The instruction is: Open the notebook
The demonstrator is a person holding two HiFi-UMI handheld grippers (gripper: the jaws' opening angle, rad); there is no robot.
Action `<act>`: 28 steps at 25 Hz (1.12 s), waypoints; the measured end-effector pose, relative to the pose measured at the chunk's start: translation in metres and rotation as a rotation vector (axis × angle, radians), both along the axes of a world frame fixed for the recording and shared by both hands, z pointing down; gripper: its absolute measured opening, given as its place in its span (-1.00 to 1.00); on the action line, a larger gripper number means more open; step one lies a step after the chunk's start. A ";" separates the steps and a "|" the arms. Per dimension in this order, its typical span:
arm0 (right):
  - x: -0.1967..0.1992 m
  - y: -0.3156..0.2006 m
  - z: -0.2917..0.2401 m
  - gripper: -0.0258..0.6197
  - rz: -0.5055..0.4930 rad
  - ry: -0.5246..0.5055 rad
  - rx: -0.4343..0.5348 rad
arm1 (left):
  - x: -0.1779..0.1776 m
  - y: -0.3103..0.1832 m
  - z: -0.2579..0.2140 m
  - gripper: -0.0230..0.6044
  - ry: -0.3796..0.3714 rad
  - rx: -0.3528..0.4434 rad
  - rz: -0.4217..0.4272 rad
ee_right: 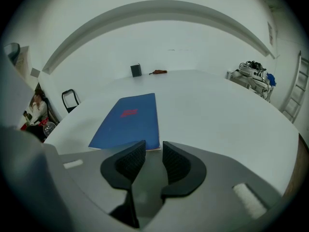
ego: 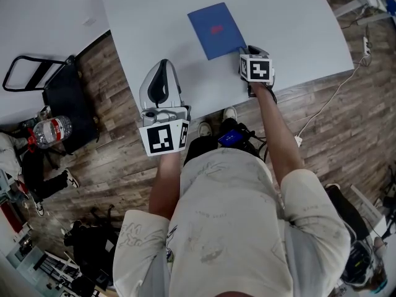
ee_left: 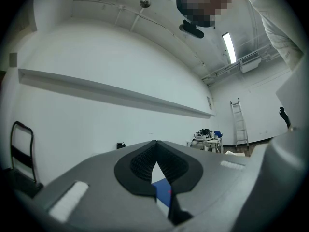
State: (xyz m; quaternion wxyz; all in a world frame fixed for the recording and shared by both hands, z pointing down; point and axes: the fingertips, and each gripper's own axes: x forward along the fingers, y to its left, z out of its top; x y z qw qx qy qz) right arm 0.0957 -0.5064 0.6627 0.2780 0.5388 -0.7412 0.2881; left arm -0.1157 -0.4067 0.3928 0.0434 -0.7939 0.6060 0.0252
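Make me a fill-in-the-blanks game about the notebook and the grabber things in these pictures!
1. The notebook on the white table has a ____ cover.
2. The mark on its cover is ____.
3. The notebook lies ____, with its cover flat.
4. The right gripper, near the notebook's corner, has its jaws ____, with nothing between them.

Missing words: blue; red; closed; open.

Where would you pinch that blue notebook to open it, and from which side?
Probably the notebook's near right cover corner, approached from the person's side of the table. It lies flat and closed, pale page edges show at that end, and the open right gripper points right at it.
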 end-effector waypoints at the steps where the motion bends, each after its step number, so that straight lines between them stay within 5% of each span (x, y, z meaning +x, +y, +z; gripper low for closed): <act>1: 0.000 0.000 0.000 -0.56 0.000 0.007 -0.010 | -0.001 0.000 0.000 -0.87 0.000 0.000 0.000; 11: 0.006 0.006 0.001 -0.64 0.027 0.047 -0.073 | 0.007 0.008 0.003 -0.87 0.004 -0.005 0.006; 14: 0.007 0.002 0.001 -0.87 0.044 0.077 -0.061 | 0.005 0.003 0.006 -0.87 0.005 -0.011 0.008; 28: 0.007 0.002 0.005 -0.90 0.035 0.100 0.000 | 0.007 0.002 0.014 -0.87 0.004 -0.018 0.012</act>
